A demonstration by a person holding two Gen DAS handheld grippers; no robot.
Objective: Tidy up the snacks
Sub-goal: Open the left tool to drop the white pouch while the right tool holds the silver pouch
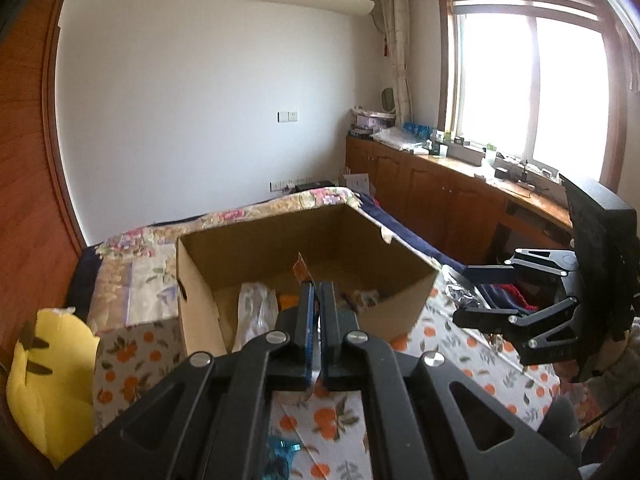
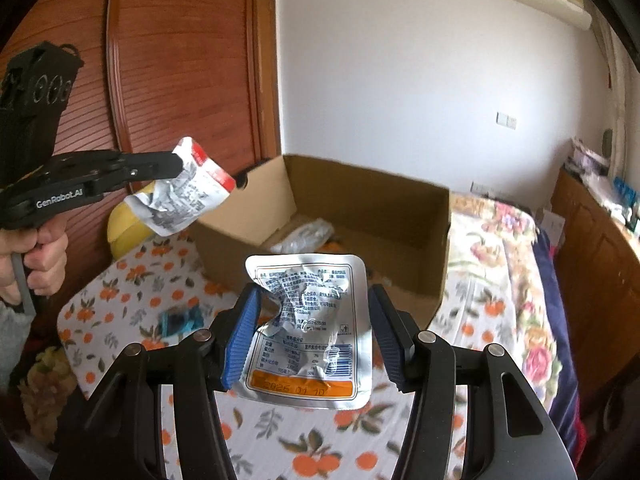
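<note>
My left gripper (image 1: 318,292) is shut on a crumpled white and red snack packet (image 2: 182,190), held in the air left of an open cardboard box (image 1: 304,240); the packet shows edge-on between the fingers in the left wrist view. My right gripper (image 2: 314,312) is open, and a silver snack pouch (image 2: 310,324) with an orange strip sits between its fingers, touching the left blue pad (image 2: 244,332) and clear of the right pad. The box (image 2: 360,216) holds a clear plastic bag (image 1: 256,312) and other snacks. The right gripper (image 1: 480,292) also shows in the left wrist view.
The box stands on a bed with an orange-print cloth (image 2: 280,432) and a floral quilt (image 2: 504,248). A small blue packet (image 2: 180,320) lies on the cloth. A yellow cushion (image 1: 48,380) is at the left. A wooden wardrobe (image 2: 160,60) and window cabinets (image 1: 440,196) border the bed.
</note>
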